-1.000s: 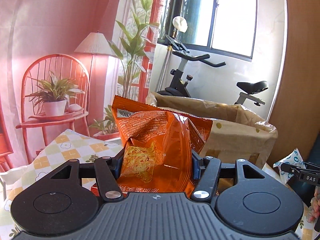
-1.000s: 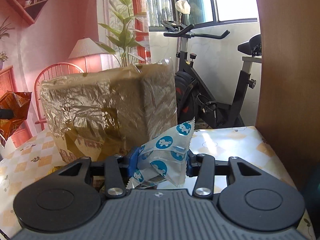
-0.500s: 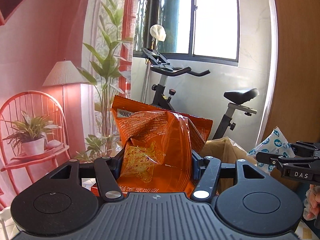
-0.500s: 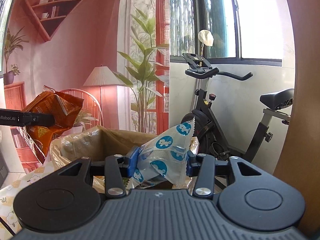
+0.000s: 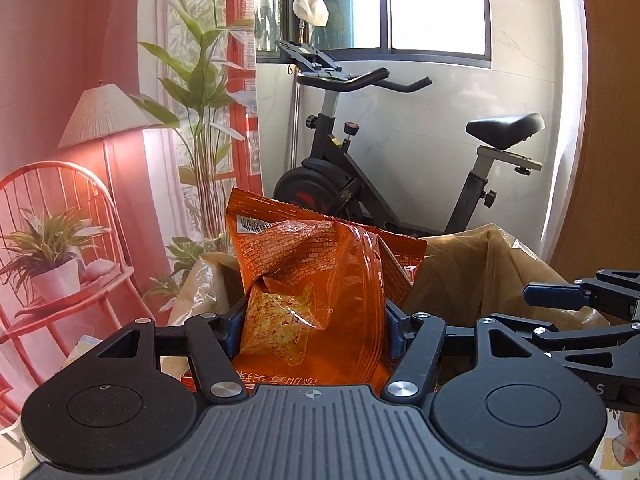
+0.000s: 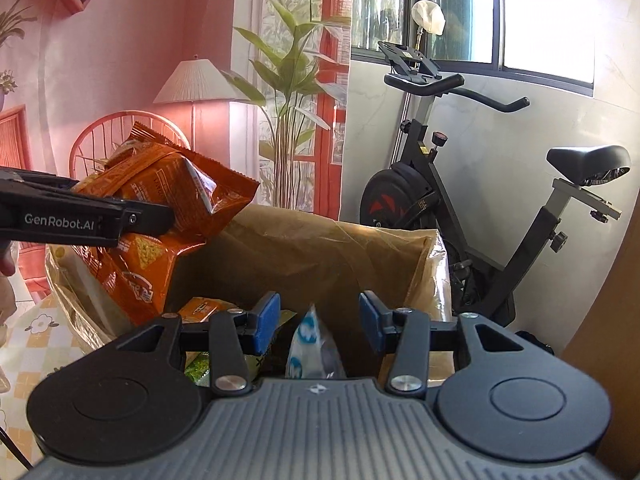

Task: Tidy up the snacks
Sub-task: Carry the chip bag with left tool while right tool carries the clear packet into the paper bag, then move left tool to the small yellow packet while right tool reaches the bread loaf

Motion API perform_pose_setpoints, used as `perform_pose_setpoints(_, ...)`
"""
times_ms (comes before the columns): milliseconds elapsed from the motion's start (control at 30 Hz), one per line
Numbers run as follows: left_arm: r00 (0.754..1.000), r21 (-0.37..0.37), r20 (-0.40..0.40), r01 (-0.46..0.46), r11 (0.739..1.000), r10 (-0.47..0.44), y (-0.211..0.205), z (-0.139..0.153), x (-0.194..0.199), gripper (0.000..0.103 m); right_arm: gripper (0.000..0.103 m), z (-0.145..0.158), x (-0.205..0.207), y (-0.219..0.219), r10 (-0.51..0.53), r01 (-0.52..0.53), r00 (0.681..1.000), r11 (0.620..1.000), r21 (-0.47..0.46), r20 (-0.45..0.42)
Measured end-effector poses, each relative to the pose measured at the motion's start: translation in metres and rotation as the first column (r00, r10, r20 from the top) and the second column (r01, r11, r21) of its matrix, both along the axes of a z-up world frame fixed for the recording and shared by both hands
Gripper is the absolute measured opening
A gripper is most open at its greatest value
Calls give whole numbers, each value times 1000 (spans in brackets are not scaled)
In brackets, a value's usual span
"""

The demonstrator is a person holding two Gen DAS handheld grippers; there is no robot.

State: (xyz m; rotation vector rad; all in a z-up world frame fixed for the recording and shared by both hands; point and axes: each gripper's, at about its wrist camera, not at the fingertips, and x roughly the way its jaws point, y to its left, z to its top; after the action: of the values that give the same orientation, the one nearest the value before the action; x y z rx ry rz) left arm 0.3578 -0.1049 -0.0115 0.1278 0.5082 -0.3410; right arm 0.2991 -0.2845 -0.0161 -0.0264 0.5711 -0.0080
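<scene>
My left gripper (image 5: 312, 330) is shut on an orange chip bag (image 5: 316, 280) and holds it above the near left rim of an open brown paper bag (image 5: 480, 276). The same orange bag (image 6: 160, 216) shows at the left of the right wrist view, over the paper bag (image 6: 320, 248). My right gripper (image 6: 318, 322) is open above the paper bag's mouth. A blue-and-white snack packet (image 6: 314, 348) lies loose below its jaws, inside the bag. Other snack packs (image 6: 204, 308) lie in the bag.
A black exercise bike (image 6: 460, 216) stands behind the paper bag by a white wall and window. A wooden panel (image 6: 616, 300) is at the right. A checked tablecloth (image 6: 24, 356) shows at the lower left. The backdrop shows a lamp, plants and a red chair.
My right gripper has opened and let go of the blue-and-white packet, which dropped into the paper bag. Both grippers have moved closer over the bag's mouth. The left still holds the orange bag.
</scene>
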Motion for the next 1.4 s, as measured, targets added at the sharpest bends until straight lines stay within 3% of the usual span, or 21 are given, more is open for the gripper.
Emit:
perform_pose_setpoints(67, 1000, -9, -25, -3, 1000, 3, 3, -4, 3, 71, 66, 0, 1, -2, -18, 18, 1000, 1000, 4, -2)
perform_pose_setpoints(133, 999, -25, -33, -7, 1000, 6, 8, -4, 1, 77, 70, 4, -3, -2, -24, 24, 1000, 1000, -4, 8)
perform_pose_setpoints(233, 1000, -37, -9, -10, 999, 9, 15, -2, -8, 86, 70, 9, -12, -3, -10, 10, 1000, 1000, 4, 21)
perform_pose_setpoints(533, 999, -33, 29, -31, 999, 32, 33, 18, -41, 86, 70, 21, -42, 7, 12, -13, 998, 1000, 22, 54)
perform_pose_setpoints(767, 996, -85, 30, -82, 993, 85, 69, 26, -79, 86, 70, 31, -69, 19, 50, -52, 996, 998, 20, 77)
perform_pose_setpoints(967, 995, -63, 22, -97, 993, 99, 99, 17, -114, 86, 70, 26, -93, 28, 82, -84, 993, 996, 28, 89)
perform_pose_setpoints(1233, 993, -85, -20, -119, 989, 118, 133, -4, -153, 86, 71, 13, -119, 38, 118, -125, 989, 990, 69, 89)
perform_pose_setpoints(1333, 991, -76, -26, -131, 989, 129, 141, -13, -164, 86, 81, 4, -127, 41, 136, -144, 987, 985, 94, 86)
perform_pose_setpoints(1400, 990, -69, -32, -140, 988, 138, 145, -19, -169, 86, 81, -2, -133, 42, 135, -144, 987, 982, 123, 83)
